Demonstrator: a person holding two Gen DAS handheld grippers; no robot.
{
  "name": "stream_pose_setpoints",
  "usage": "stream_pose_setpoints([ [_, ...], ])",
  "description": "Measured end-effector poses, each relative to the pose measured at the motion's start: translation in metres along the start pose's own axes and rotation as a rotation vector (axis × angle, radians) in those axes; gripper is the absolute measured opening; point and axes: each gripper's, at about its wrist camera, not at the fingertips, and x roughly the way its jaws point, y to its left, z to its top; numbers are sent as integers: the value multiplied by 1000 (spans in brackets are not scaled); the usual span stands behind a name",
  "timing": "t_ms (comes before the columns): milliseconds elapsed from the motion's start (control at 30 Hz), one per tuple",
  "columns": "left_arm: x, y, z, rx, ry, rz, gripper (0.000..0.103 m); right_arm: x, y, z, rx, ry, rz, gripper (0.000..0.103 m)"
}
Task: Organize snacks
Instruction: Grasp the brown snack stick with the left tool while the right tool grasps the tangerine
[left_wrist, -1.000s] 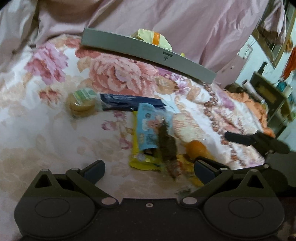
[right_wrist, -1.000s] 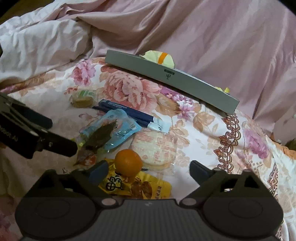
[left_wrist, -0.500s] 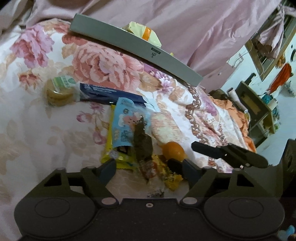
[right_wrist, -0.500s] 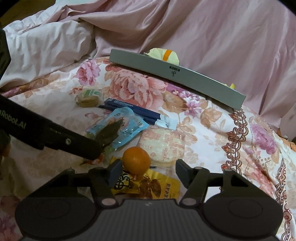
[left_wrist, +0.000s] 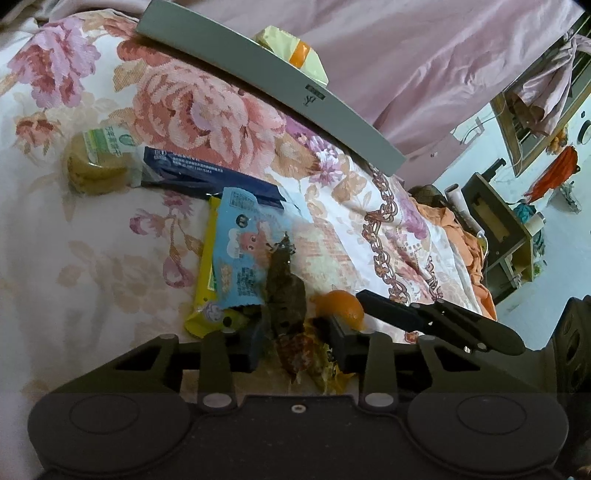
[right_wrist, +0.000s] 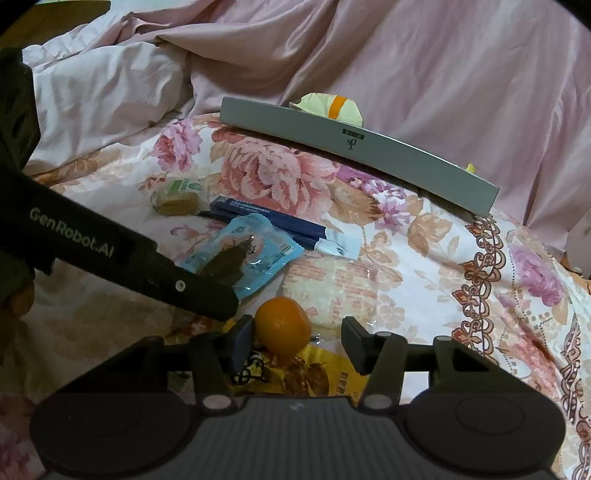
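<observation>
Floral bedspread (right_wrist: 424, 258), snacks piled mid-bed. Left gripper (left_wrist: 295, 338) narrowed around dark packet (left_wrist: 284, 291), contact unclear. Right gripper (right_wrist: 297, 338) half open, straddling orange (right_wrist: 282, 325), left pad touching. Grey box (right_wrist: 354, 155) at far edge.

Home bedroom, floral bedspread (left_wrist: 207, 110), rumpled pink bedding (right_wrist: 424, 74), clothes hanging beyond (left_wrist: 554, 173)
</observation>
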Motion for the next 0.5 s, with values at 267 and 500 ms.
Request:
stream_pose_setpoints([
  [267,4,2,-2,-15,-2,3,25,3,3,0,11,8,31,37],
  [500,4,4,-4,-18,-7,-3,26,3,0,0,43,17,46,37],
])
